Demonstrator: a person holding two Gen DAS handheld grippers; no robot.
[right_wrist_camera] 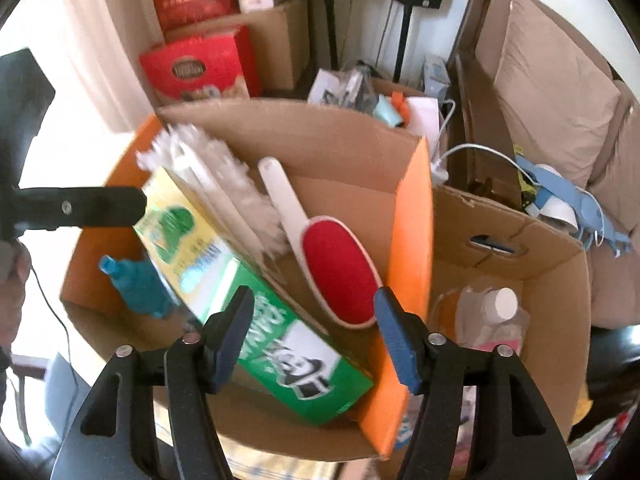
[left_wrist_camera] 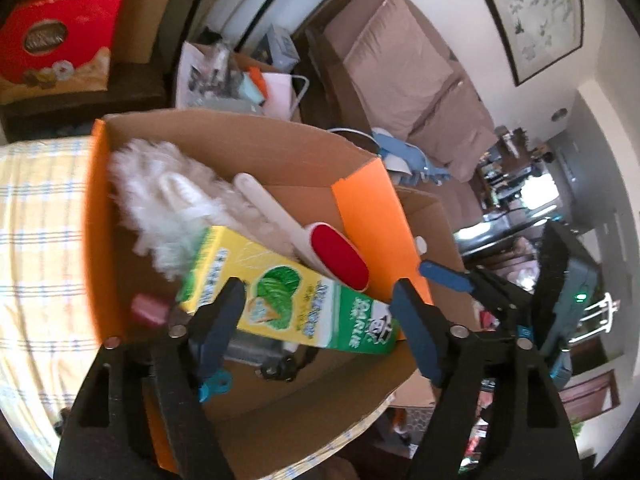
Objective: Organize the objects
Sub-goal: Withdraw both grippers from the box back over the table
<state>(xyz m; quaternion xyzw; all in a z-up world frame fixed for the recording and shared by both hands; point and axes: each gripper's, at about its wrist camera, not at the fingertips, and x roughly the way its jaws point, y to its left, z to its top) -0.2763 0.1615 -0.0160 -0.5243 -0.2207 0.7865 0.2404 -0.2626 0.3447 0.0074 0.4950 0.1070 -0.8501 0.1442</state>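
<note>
An open cardboard box with orange flaps (left_wrist_camera: 372, 208) (right_wrist_camera: 412, 232) holds a yellow-green carton (left_wrist_camera: 288, 296) (right_wrist_camera: 256, 308), a white fluffy duster (left_wrist_camera: 168, 208) (right_wrist_camera: 224, 184), a red lint brush with a white handle (left_wrist_camera: 336, 256) (right_wrist_camera: 340, 272) and a teal spray bottle (right_wrist_camera: 136, 280). My left gripper (left_wrist_camera: 320, 320) is open and empty just above the carton. My right gripper (right_wrist_camera: 316, 336) is open and empty above the carton's green end. The right gripper also shows in the left wrist view (left_wrist_camera: 452, 276). The left gripper shows in the right wrist view (right_wrist_camera: 80, 206).
A second cardboard box (right_wrist_camera: 552, 272) at the right holds a clear bottle with a white cap (right_wrist_camera: 492, 316). The boxes stand on a yellow checked cloth (left_wrist_camera: 40, 240). Behind are red gift boxes (right_wrist_camera: 200, 68), a white bag of clutter (left_wrist_camera: 224, 76) and a brown sofa (left_wrist_camera: 420, 72).
</note>
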